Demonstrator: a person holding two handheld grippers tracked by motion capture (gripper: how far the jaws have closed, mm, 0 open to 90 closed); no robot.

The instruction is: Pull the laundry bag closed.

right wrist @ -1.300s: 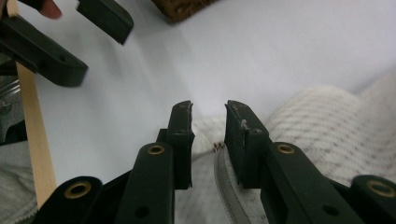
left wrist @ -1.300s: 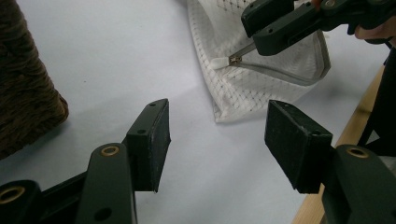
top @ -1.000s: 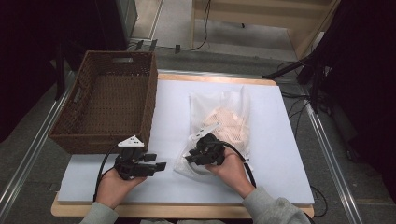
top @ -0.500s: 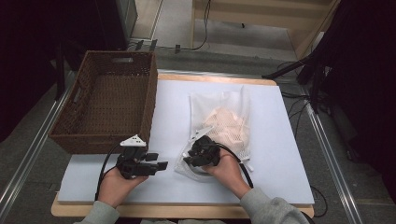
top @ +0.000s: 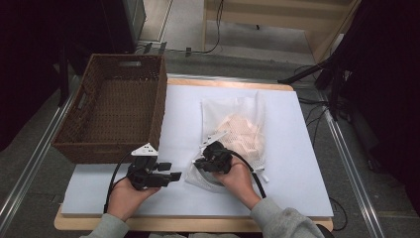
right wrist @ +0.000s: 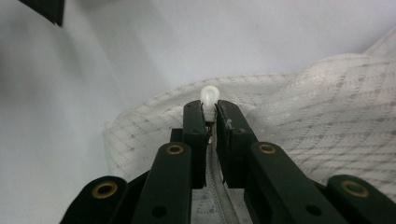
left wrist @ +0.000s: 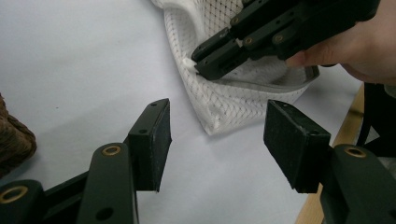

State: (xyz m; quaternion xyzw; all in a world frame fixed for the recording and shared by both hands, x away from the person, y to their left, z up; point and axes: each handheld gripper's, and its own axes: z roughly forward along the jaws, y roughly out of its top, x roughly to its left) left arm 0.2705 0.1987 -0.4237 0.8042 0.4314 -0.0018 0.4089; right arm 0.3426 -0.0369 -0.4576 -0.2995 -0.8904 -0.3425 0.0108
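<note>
while wicker basket (top: 111, 111) stands at table's left, left gripper (top: 157, 174) is held released, jaws wide, just beside mesh bag (top: 237, 134) corner. right gripper (top: 209, 159), shifted slightly leftward since half second ago, is clenched on zipper pull (right wrist: 208, 97) at bag's near edge; unzipping is judged begun.

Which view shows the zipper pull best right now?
The right gripper view: the white zipper pull sits close up, pinched by the right gripper. The left gripper view shows a white bit at those jaws; the high view hides it.
</note>
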